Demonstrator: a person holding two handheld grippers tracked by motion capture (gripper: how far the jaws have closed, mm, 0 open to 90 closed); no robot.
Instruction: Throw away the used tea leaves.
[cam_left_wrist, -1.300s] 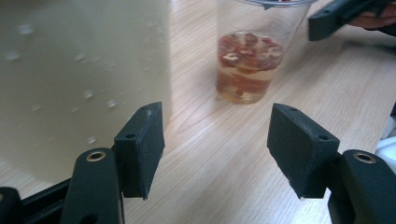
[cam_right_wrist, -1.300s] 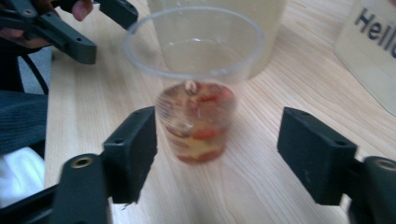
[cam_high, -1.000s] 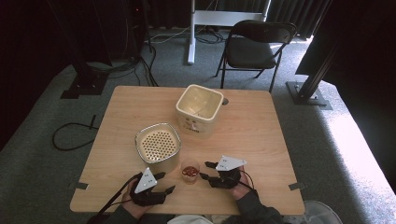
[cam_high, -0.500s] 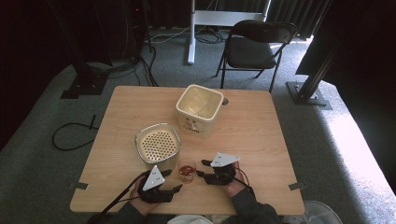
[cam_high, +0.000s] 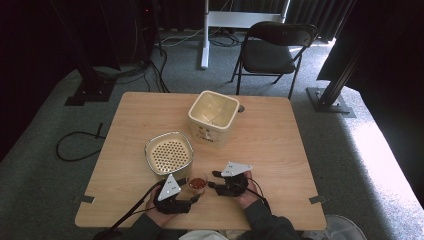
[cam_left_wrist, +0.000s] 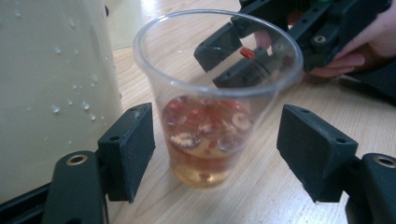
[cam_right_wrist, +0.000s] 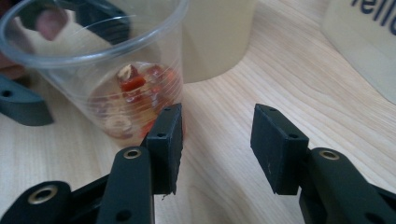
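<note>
— It's a dark room with a grey carpet and a folding chair (cam_high: 272, 47) at the far side. What's on the wooden table (cam_high: 280, 150)?

— A clear cup (cam_high: 198, 183) at the near edge, a bit left of the middle. It stands upright, with some brown drink and red and pale bits in the bottom.

— Is somebody holding it?

— No. The left gripper (cam_left_wrist: 215, 154) has the cup right between its jaws, but the jaws have just been opening. There is a gap on each side, so the pads don't press on it. I think that hand has just set the cup down or let it go.

— And the other one?

— The right gripper (cam_right_wrist: 217, 140) sits just to the right of the cup. Its jaws are about half apart with nothing between them, only bare wood. The cup is outside that gap, right beside one jaw. I can't tell if it touches.

— So what's done and what's left?

— The cup is down on the table and nothing is spilled. Just beyond it, a little to the left, is a cream basket with holes (cam_high: 169, 152), and farther off an open cream box (cam_high: 212, 116). The basket looks empty. My guess is the drink is to be moved or poured, and that hasn't begun. One gripper would have to close on the cup first.
</note>
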